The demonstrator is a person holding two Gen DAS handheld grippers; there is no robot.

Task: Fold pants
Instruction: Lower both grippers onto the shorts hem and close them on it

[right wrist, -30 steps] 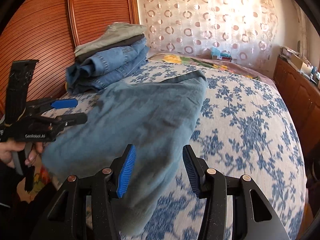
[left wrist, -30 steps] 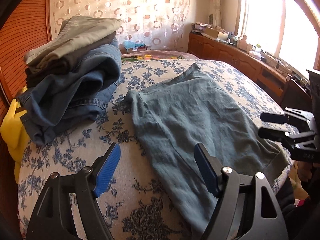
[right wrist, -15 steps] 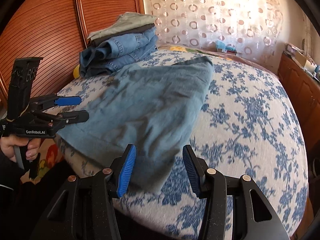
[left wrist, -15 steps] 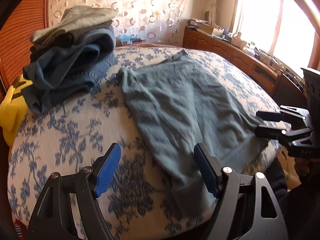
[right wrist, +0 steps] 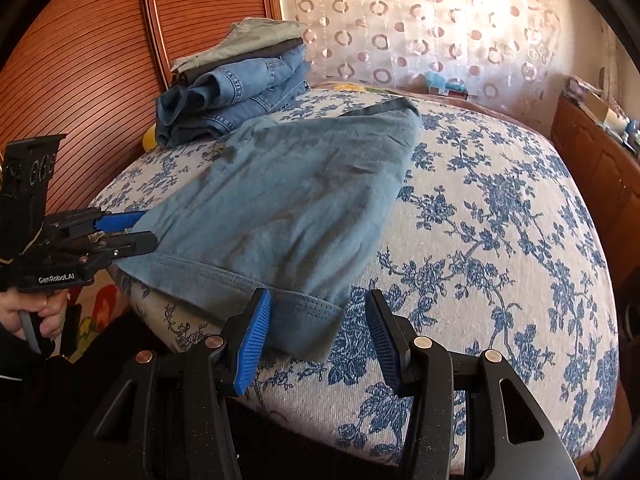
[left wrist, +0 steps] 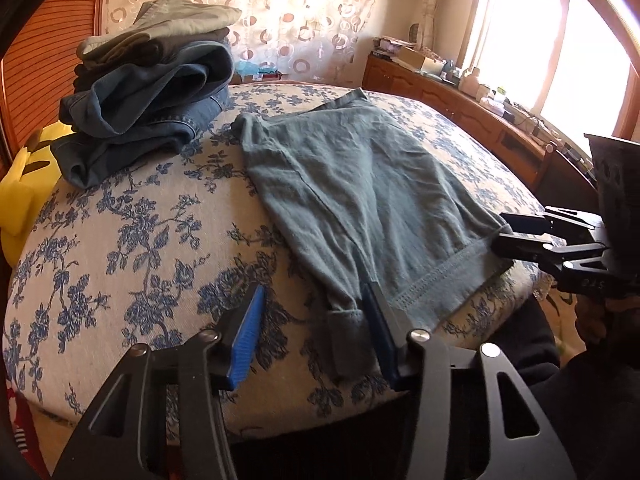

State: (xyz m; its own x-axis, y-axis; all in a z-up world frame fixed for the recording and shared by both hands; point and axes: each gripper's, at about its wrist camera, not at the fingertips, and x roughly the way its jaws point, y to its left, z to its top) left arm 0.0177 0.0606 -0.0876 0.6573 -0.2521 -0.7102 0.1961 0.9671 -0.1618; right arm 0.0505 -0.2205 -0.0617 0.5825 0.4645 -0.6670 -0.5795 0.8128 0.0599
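While the pants lie on the bed, left tool closes around their hem, right tool half-open.

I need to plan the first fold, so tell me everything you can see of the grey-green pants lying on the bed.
The grey-green pants are of soft, lightly creased fabric and lie flat on the flower-print bedspread, stitched hem bands at the near edge, far end near the stack of folded clothes. One near corner lies between the closing jaws of the left tool; the other lies inside the right tool, whose pads stand clear of it.
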